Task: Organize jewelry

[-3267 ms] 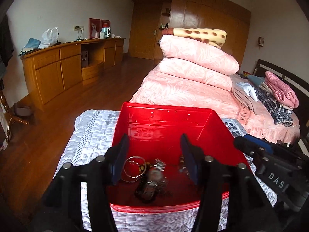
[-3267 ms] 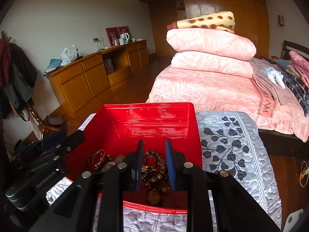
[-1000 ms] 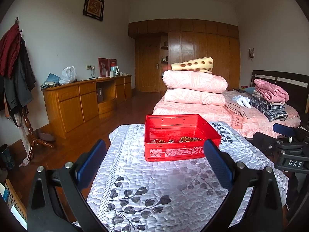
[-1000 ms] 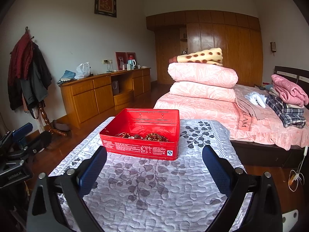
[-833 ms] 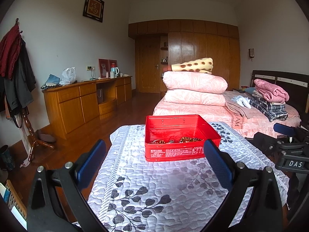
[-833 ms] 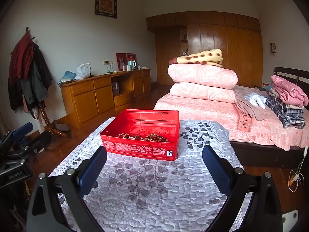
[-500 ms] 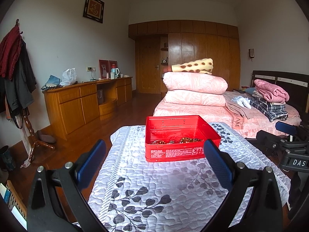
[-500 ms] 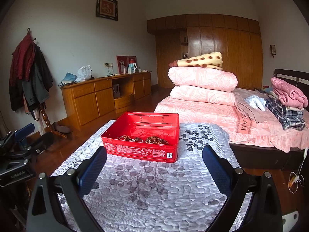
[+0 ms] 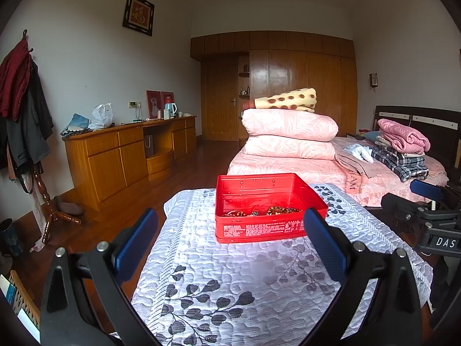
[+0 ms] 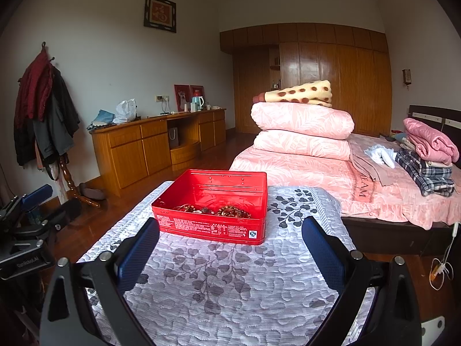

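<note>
A red tin box (image 9: 259, 227) stands on a quilted grey cloth with leaf print (image 9: 230, 274). Beaded bracelets and other jewelry (image 9: 268, 211) lie heaped on its floor. The same red tin box (image 10: 213, 226) with its jewelry (image 10: 219, 210) appears in the right wrist view. My left gripper (image 9: 229, 240) hangs wide open, well back from the box, nothing between its blue pads. My right gripper (image 10: 229, 243) is likewise wide open and empty, back from the box. The right gripper's body (image 9: 432, 222) shows at the right edge of the left wrist view.
A pink bed (image 9: 317, 167) with stacked quilts lies behind the cloth-covered surface. A wooden sideboard (image 9: 129, 155) runs along the left wall, and a coat stand (image 10: 49, 121) with jackets is nearer left. Wooden floor (image 9: 115, 219) surrounds the table.
Both grippers have pulled back and up from inside the box and opened wide. Over the last second they have barely moved.
</note>
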Demonstrator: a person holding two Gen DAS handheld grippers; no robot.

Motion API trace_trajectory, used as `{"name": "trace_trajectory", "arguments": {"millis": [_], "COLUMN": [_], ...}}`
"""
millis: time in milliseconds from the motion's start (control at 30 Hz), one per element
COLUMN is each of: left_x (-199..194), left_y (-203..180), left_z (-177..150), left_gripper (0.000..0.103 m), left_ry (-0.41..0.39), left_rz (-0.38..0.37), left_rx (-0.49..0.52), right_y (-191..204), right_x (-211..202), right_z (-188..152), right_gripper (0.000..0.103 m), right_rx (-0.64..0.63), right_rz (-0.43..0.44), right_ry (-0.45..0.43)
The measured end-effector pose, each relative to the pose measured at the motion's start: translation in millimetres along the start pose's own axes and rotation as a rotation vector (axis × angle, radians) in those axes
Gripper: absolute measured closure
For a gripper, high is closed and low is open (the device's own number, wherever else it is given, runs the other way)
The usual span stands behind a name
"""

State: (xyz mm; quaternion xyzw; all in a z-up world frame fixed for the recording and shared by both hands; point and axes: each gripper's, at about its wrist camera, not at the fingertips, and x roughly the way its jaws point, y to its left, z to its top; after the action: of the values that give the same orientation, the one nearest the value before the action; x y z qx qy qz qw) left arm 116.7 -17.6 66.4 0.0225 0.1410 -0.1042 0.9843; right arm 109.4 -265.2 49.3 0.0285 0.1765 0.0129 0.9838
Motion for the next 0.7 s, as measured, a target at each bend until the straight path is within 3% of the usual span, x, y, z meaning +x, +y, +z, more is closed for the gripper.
{"name": "trace_trajectory", "arguments": {"millis": [700], "left_x": [0.4], "left_y": [-0.4], "left_z": [0.0], "left_gripper": [0.005], "left_ry": [0.001], "left_rz": [0.001], "left_rx": [0.003], "right_y": [-0.1], "right_x": [0.2], "right_z": [1.3], "right_gripper": [0.006], "right_rx": [0.001], "right_rz": [0.0], "right_ry": [-0.003]}}
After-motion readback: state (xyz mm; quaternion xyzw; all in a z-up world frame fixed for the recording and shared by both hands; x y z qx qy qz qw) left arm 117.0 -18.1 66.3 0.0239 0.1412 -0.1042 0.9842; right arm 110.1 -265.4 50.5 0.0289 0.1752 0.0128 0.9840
